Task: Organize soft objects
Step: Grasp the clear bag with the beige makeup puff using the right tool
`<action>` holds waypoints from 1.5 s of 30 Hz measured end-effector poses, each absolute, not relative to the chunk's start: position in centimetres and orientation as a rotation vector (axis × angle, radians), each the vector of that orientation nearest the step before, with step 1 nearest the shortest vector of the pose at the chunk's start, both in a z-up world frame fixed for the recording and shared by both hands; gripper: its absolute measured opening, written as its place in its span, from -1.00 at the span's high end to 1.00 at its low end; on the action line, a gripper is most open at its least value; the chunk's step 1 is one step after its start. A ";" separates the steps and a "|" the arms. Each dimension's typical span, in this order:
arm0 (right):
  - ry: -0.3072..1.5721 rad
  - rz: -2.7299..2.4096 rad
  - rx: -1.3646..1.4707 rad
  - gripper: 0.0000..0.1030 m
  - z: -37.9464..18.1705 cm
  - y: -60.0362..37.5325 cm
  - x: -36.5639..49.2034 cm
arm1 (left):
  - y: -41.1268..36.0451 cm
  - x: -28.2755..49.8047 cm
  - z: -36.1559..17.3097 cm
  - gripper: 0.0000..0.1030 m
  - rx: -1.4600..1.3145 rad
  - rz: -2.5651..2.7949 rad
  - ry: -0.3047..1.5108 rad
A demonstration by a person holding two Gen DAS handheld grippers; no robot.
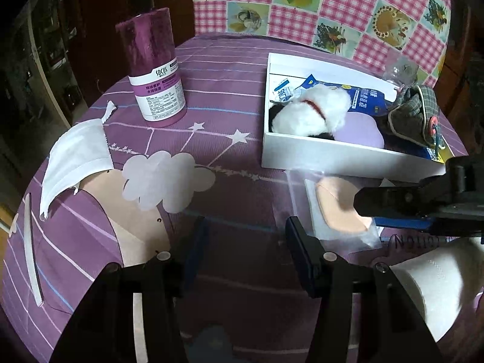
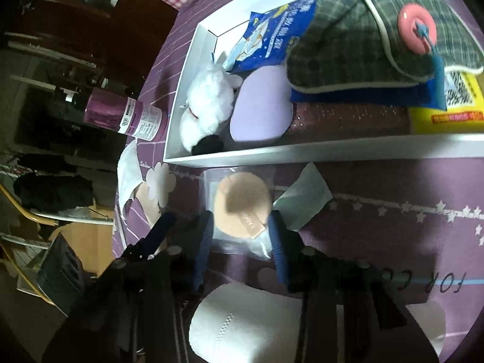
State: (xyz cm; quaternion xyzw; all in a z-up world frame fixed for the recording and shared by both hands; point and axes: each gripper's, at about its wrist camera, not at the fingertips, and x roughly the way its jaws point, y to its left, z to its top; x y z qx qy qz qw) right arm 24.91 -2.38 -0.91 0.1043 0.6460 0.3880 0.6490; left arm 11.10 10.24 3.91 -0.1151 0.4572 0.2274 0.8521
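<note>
A white box (image 1: 332, 158) (image 2: 272, 152) on the purple tablecloth holds a white plush toy (image 1: 308, 112) (image 2: 205, 109), a lilac pad (image 1: 358, 130) (image 2: 260, 106), a plaid pouch (image 1: 411, 118) (image 2: 378, 36) and blue packets (image 2: 272, 45). A peach powder puff in a clear bag (image 1: 335, 202) (image 2: 242, 202) lies in front of the box. My right gripper (image 2: 242, 236) (image 1: 363, 204) is open, its fingers either side of the bag. My left gripper (image 1: 245, 242) is open and empty above the cloth. A white face mask (image 1: 75, 157) (image 2: 128, 178) lies at the left.
A purple canister (image 1: 154, 69) (image 2: 127, 118) stands behind the mask. A toilet paper roll (image 1: 438, 278) (image 2: 251, 323) stands near the table's front edge. A white packet (image 2: 302, 199) lies beside the puff. A checked pink cloth (image 1: 332, 3) hangs behind the table.
</note>
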 end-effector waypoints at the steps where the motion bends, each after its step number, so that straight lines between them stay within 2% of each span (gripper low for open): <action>1: 1.466 0.880 0.235 0.36 -0.9 -2.4 24.9 | 10.2 11.1 3.9 -0.03 -0.242 0.479 0.963; 7: 1.477 0.906 0.274 0.61 -1.0 -2.4 24.9 | 10.3 11.1 3.9 -0.03 -0.242 0.477 0.965; 21: 1.431 0.896 0.281 0.61 -0.8 -2.2 24.5 | 10.3 11.1 3.8 -0.03 -0.243 0.479 0.968; 25: 1.415 0.887 0.254 0.87 -0.8 -2.0 24.3 | 10.4 11.2 3.8 0.01 -0.251 0.475 0.969; 35: 1.359 0.908 0.271 0.93 0.8 -2.3 24.2 | 11.9 10.3 4.4 0.02 -0.403 0.432 0.943; 45: 1.267 0.892 0.205 0.95 4.1 -3.1 23.6 | 11.2 9.5 6.8 0.01 -0.388 0.369 0.794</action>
